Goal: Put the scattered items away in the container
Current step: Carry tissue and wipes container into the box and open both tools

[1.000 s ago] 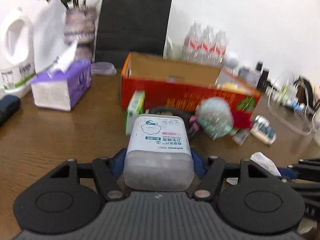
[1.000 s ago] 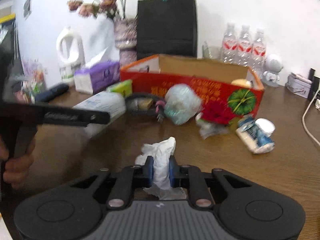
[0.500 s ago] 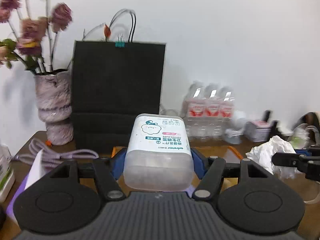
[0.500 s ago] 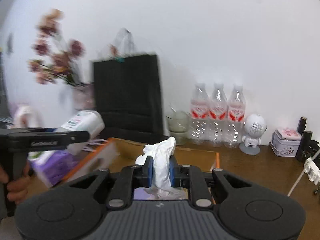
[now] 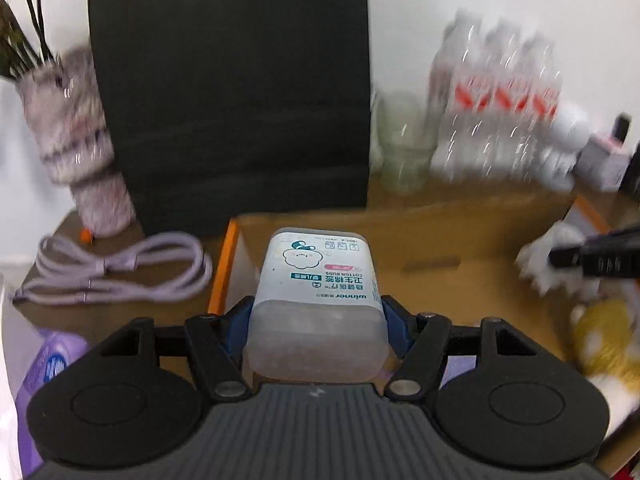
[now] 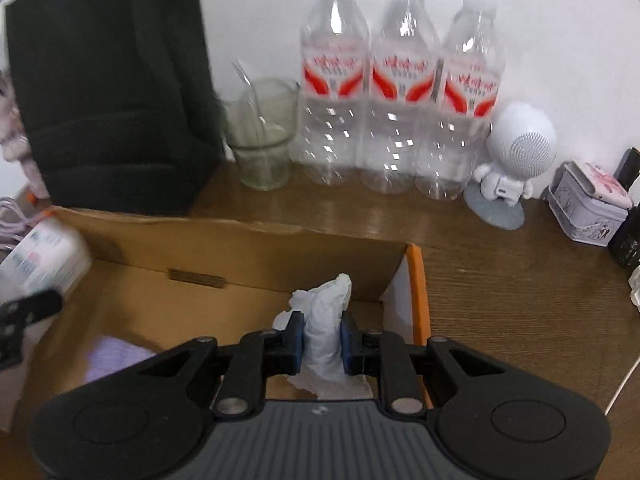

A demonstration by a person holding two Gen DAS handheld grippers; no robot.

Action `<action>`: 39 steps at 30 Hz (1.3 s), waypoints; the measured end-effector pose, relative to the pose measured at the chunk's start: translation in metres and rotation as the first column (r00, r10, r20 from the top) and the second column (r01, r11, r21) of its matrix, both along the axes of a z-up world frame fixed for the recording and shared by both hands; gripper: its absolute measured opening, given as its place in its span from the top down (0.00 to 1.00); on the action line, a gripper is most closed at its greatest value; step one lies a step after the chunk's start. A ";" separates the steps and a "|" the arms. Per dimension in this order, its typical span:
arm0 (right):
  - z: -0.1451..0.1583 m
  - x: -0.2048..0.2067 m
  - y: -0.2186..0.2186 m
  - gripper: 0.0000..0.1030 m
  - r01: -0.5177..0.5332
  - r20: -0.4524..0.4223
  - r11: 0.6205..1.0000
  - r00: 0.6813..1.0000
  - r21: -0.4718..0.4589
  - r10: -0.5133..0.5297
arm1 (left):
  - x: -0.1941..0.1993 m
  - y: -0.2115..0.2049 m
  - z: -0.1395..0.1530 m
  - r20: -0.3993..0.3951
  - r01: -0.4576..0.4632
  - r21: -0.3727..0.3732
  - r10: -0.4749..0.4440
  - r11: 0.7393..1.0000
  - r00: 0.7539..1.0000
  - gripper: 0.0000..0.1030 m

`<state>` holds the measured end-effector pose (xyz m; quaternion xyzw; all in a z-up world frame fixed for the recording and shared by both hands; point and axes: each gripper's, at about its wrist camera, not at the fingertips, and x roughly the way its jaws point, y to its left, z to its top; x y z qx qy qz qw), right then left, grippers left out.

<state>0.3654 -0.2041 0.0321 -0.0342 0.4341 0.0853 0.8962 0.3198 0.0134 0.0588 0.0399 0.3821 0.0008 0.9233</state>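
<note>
Left tongs (image 5: 318,322) clamped on white plastic cotton-bud box with printed label (image 5: 320,296), held above open brown cardboard box with orange rim (image 5: 440,240). Right tongs (image 6: 322,342) clamped on crumpled white tissue (image 6: 326,320), held over same box near its right corner. Yellow item, blurred, inside box. Box rests on brown wooden surface (image 6: 500,280).

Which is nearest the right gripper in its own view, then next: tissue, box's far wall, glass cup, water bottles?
1. Tissue, held in the right gripper.
2. Box's far wall, just beyond.
3. Glass cup, behind, left.
4. Water bottles, by the wall; barely farther than the cup.
</note>
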 end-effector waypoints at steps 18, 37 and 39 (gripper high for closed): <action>0.054 -0.013 0.001 0.15 -0.047 -0.067 0.998 0.997 0.028 0.049 | -0.011 0.034 0.061 -0.042 -0.113 -0.119 0.109 0.986 0.993 0.26; 0.121 -0.121 0.002 0.05 0.011 -0.035 1.000 0.999 0.026 -0.011 | -0.125 0.024 0.106 0.093 -0.078 -0.107 0.088 0.991 0.992 0.00; 0.119 -0.142 0.004 0.05 0.003 0.069 1.000 0.998 -0.005 -0.003 | -0.144 0.014 0.103 0.181 -0.050 -0.068 0.061 0.996 0.982 0.00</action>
